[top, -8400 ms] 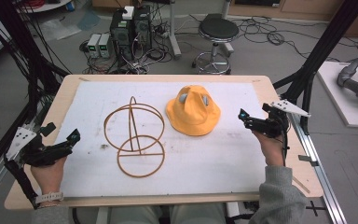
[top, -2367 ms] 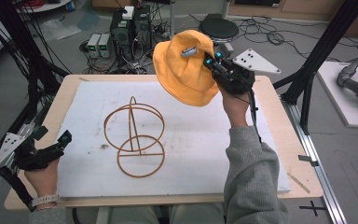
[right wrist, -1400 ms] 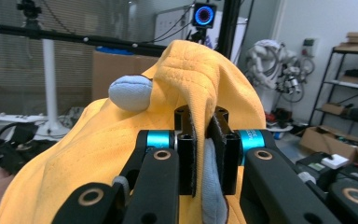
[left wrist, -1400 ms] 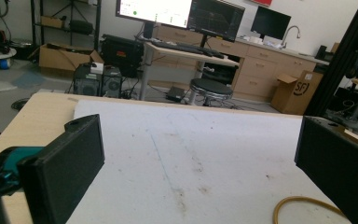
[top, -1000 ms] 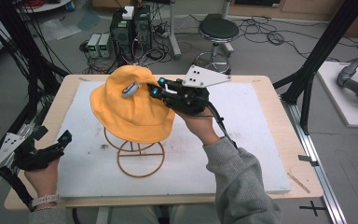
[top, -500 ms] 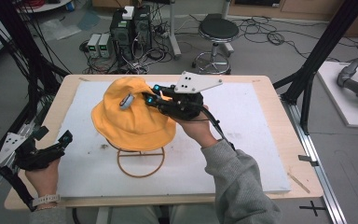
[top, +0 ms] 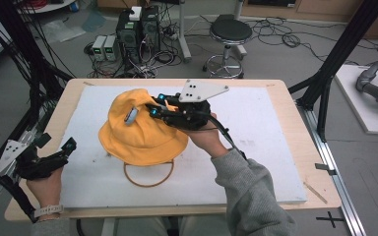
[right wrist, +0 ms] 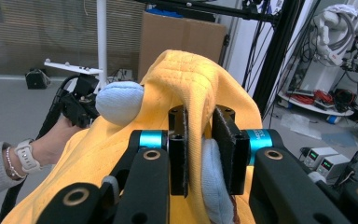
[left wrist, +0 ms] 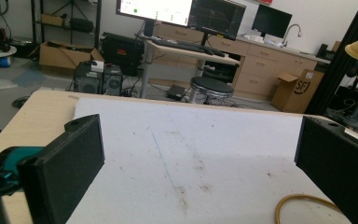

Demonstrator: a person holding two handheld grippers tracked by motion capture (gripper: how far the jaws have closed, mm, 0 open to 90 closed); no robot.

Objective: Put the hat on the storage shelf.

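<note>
Between the right gripper's jaws a fold of the yellow hat is pinched tight near its crown. Below the hat, a wire stand's base ring peeks out on the white surface, so the hat seems draped over that stand. Left of the hat, the left gripper rests well apart, jaws wide and empty.

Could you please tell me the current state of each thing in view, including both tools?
Hat: draped over the wire stand, crown pinched by the right tool.
Wire stand: upright on the table, mostly covered by the hat.
Right tool: shut on the hat.
Left tool: open, holding nothing.
</note>
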